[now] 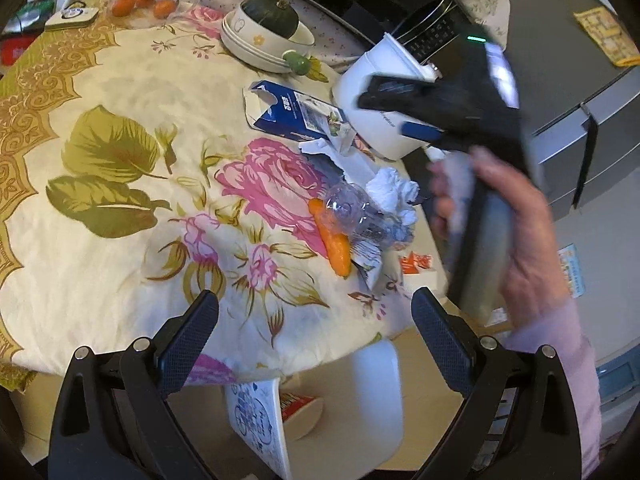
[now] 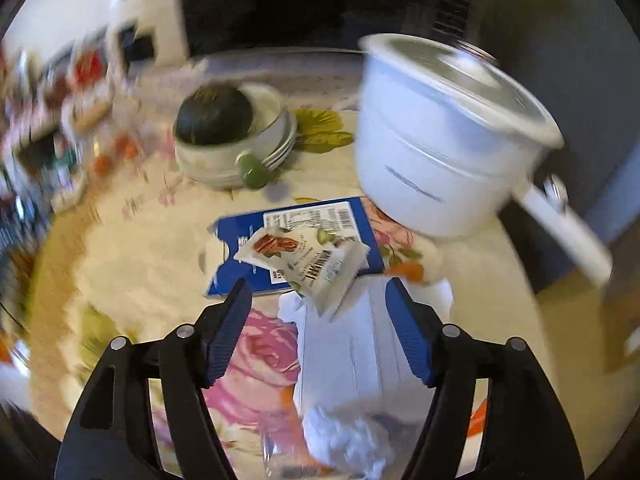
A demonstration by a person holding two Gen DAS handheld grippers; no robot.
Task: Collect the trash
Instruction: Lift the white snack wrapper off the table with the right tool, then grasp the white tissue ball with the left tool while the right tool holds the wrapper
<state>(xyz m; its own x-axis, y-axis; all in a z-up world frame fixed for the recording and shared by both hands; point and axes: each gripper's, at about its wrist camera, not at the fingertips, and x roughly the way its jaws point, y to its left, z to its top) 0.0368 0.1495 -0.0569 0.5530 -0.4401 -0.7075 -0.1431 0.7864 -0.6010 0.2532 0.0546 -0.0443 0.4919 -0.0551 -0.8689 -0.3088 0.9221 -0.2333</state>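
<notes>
Floral cloth covers the surface [image 1: 120, 208]. In the left wrist view, the left gripper [image 1: 316, 320] stands apart and empty at the bottom, trash right of centre: blue carton [image 1: 296, 114], clear bottle [image 1: 352, 216], crumpled tissue [image 1: 394, 192]. At right, a hand [image 1: 516, 248] carries the right gripper [image 1: 404, 110].

In the right wrist view, its fingers stand apart above a snack wrapper [image 2: 304, 258] lying on the carton at centre, beside a white pot [image 2: 440, 152].

Both claws are black with blue textured pads [image 2: 412, 340] and silver screws; the sleeve [image 1: 560, 360] is pale pink.
</notes>
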